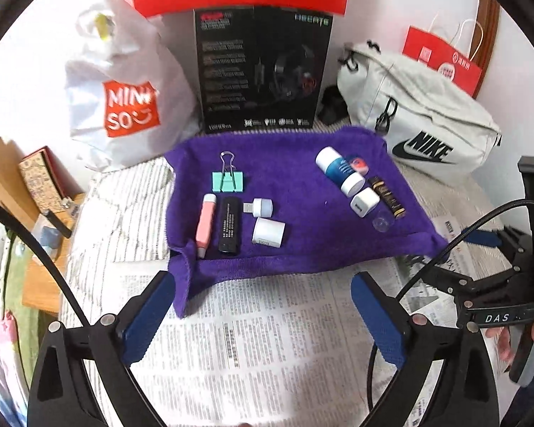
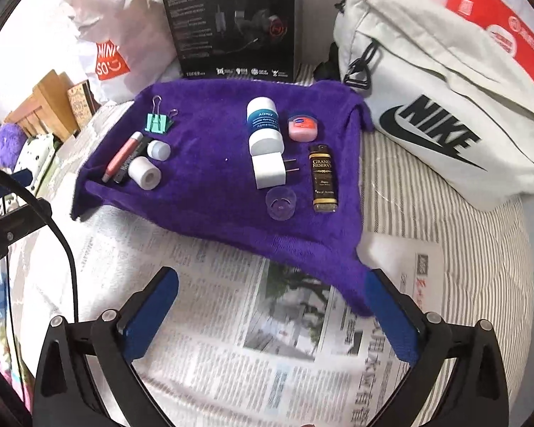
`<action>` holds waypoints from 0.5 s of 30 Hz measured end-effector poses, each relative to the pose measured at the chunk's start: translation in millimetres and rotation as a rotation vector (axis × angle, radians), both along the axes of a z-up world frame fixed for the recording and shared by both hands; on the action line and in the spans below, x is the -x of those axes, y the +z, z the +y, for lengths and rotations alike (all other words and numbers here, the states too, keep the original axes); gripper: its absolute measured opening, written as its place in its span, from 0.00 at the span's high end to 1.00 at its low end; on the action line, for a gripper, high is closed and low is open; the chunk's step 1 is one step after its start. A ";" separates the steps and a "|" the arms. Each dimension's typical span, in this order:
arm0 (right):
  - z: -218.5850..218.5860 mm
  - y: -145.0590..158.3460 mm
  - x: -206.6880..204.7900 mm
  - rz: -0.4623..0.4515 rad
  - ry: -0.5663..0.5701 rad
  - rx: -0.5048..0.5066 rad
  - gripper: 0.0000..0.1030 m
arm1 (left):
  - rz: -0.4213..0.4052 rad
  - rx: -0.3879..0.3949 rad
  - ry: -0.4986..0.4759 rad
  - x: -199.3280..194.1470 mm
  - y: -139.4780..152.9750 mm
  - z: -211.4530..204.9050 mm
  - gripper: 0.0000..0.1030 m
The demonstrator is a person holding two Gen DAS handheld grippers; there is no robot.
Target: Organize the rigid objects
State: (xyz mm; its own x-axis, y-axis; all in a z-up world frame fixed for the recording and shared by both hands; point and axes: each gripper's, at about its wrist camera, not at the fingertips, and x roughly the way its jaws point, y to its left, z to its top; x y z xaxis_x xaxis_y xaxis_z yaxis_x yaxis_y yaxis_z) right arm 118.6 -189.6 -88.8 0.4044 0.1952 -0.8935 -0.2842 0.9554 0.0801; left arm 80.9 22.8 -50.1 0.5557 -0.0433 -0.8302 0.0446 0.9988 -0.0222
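While the small things lie sorted on the purple towel point(image 2: 210, 192), both tongs hang back over the newspaper point(image 2: 231, 320) on the bed. Two groups sit on the towel. On one side are the clip point(image 1: 228, 180), the pink tube point(image 1: 205, 223), the black stick point(image 1: 229, 226) and a white cap point(image 1: 268, 233). On the other side are the white bottle point(image 2: 264, 126), the pink jar point(image 2: 303, 127), the plug point(image 2: 270, 170), the clear cup point(image 2: 282, 203) and the brown bottle point(image 2: 323, 178). The long things mostly point away from the tongs. Each group lies ahead of its nearer tongs. The left tongs point(image 1: 263, 316) are spread wide apart and hold nothing. The right tongs point(image 2: 272, 315) are wide apart too, empty, with one tip just at the towel's corner. I think the sorting looks nearly done.
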 end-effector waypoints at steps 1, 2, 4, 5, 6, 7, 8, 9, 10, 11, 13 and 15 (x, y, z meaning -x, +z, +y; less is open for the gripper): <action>-2.3 3.1 3.4 0.001 -0.010 -0.010 0.00 | -0.010 -0.003 0.004 4.0 3.7 -1.9 0.03; -5.3 7.1 7.3 0.002 -0.023 -0.023 0.00 | -0.016 -0.006 0.007 7.2 6.8 -3.8 0.02; -10.7 14.2 13.9 -0.001 -0.047 -0.038 0.00 | -0.033 0.000 0.019 13.6 13.4 -7.2 0.02; -13.8 18.7 17.8 -0.004 -0.061 -0.038 0.00 | -0.039 0.009 0.023 16.5 16.3 -8.8 0.02; -14.9 20.7 19.8 -0.006 -0.068 -0.037 0.00 | -0.043 0.018 0.025 18.6 18.6 -9.2 0.02; -17.3 24.3 23.1 -0.010 -0.078 -0.034 0.00 | -0.046 0.029 0.026 20.4 20.8 -10.1 0.02; -19.3 27.2 25.7 -0.013 -0.085 -0.031 0.00 | -0.050 0.043 0.028 22.1 23.0 -11.0 0.02; -21.3 29.6 27.9 -0.013 -0.092 -0.025 0.00 | -0.052 0.049 0.031 23.2 24.3 -11.7 0.02; -23.1 30.9 29.1 -0.014 -0.099 -0.020 0.00 | -0.055 0.053 0.037 24.3 25.3 -12.8 0.02; -25.4 33.3 31.4 -0.019 -0.109 -0.011 0.00 | -0.056 0.055 0.042 25.4 26.1 -13.3 0.02; -28.7 35.9 34.8 -0.024 -0.117 -0.002 0.00 | -0.059 0.059 0.047 28.3 26.5 -14.5 0.02; -31.6 37.8 37.4 -0.025 -0.126 0.001 0.00 | -0.055 0.058 0.050 30.4 25.7 -16.0 0.02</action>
State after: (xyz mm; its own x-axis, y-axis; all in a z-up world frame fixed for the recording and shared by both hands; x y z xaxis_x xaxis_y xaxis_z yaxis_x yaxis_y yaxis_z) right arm 81.2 -221.2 -51.0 0.4479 0.1406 -0.8830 -0.1635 0.9838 0.0737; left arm 50.5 6.7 -24.4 0.6029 -0.0616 -0.7955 -0.0022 0.9969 -0.0789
